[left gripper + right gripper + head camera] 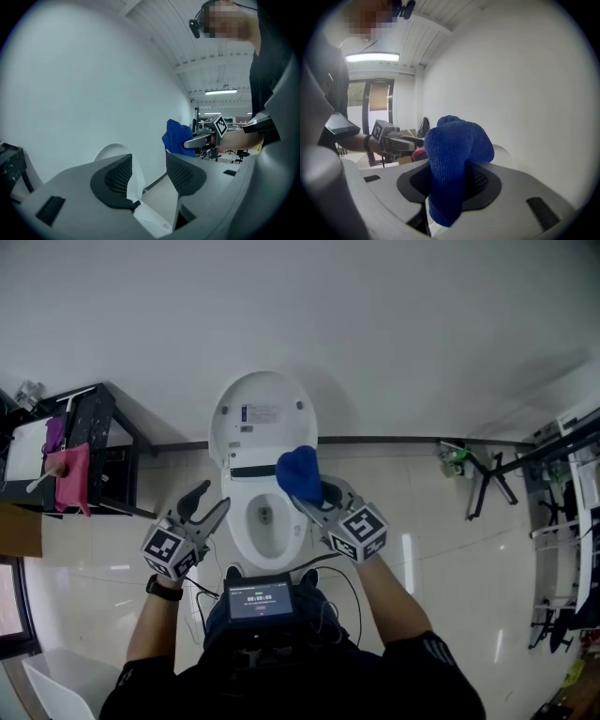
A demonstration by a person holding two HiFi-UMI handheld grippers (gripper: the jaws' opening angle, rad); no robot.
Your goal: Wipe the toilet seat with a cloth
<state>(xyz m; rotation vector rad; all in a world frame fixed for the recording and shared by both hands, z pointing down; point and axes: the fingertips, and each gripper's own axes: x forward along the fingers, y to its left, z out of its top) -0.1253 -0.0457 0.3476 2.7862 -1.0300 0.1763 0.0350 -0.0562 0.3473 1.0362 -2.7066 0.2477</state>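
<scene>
Head view: a white toilet (265,521) stands against the wall with its lid (262,413) raised upright and the toilet seat (240,532) lying round the open bowl. The right gripper (314,495) is over the rear right part of the seat, near the hinge. The right gripper view shows its jaws clamped on a blue cloth (454,164), which bulges above the jaws in a rounded wad and hangs down below them. No view shows whether the cloth touches the seat. The left gripper (212,498) is beside the left edge of the seat, clear of the cloth. The left gripper view shows its jaws apart with nothing between them, the lid visible through the gap. To the person's left a dark rack (103,451) stands on the tiled floor (431,549), well apart from the toilet, with a pink cloth (73,474) draped over its edge. A small lit screen (260,598) is on the person's chest.
</scene>
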